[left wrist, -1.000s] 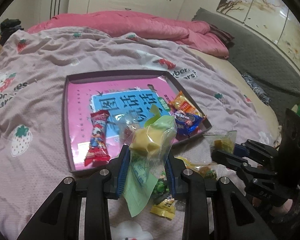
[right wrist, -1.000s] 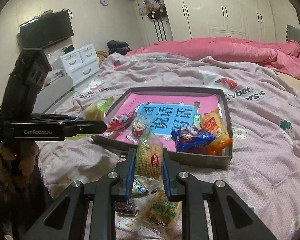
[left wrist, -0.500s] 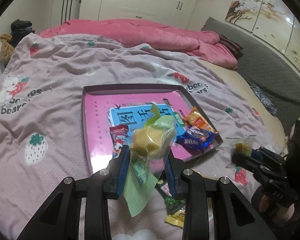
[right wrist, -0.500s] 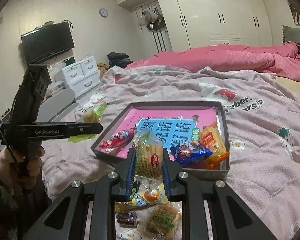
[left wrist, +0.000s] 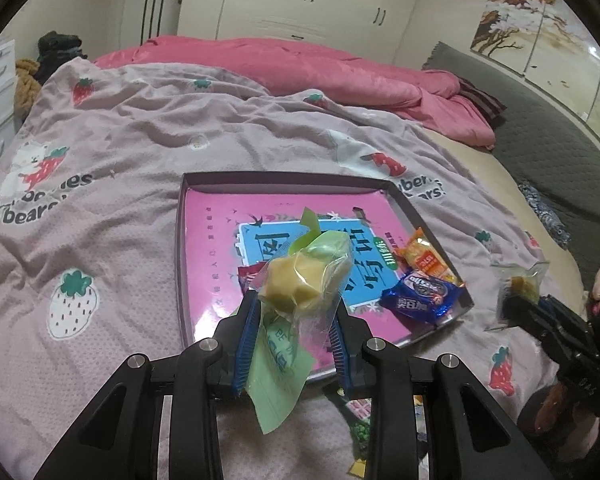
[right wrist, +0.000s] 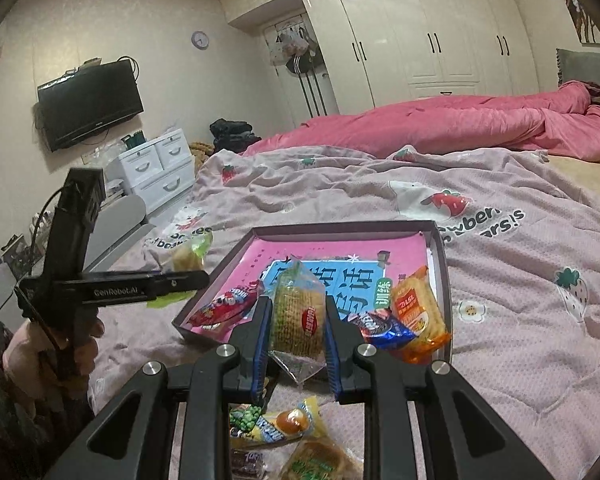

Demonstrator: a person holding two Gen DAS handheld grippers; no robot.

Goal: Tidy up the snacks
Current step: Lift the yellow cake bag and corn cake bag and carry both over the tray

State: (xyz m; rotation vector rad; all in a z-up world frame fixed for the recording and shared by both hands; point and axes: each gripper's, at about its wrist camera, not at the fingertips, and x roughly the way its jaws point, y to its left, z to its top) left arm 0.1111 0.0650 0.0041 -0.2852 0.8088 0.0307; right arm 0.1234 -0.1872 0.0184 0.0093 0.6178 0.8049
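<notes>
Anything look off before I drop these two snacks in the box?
Nothing damaged or spilled. The orange packet leans over the box's near right corner, with the blue packet beside it. Several snacks are loose on the blanket below the right tongs. The left tongs hold a yellow cake.

Glossy plastic wrappers [left wrist: 419,295]; matt textured cloth bedspread [left wrist: 120,152].

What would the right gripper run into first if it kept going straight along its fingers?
Probably the tray. The right gripper, shut on a waffle biscuit packet, points over the near rim towards the pink book lying inside; depth is hard to judge through the fisheye.
</notes>
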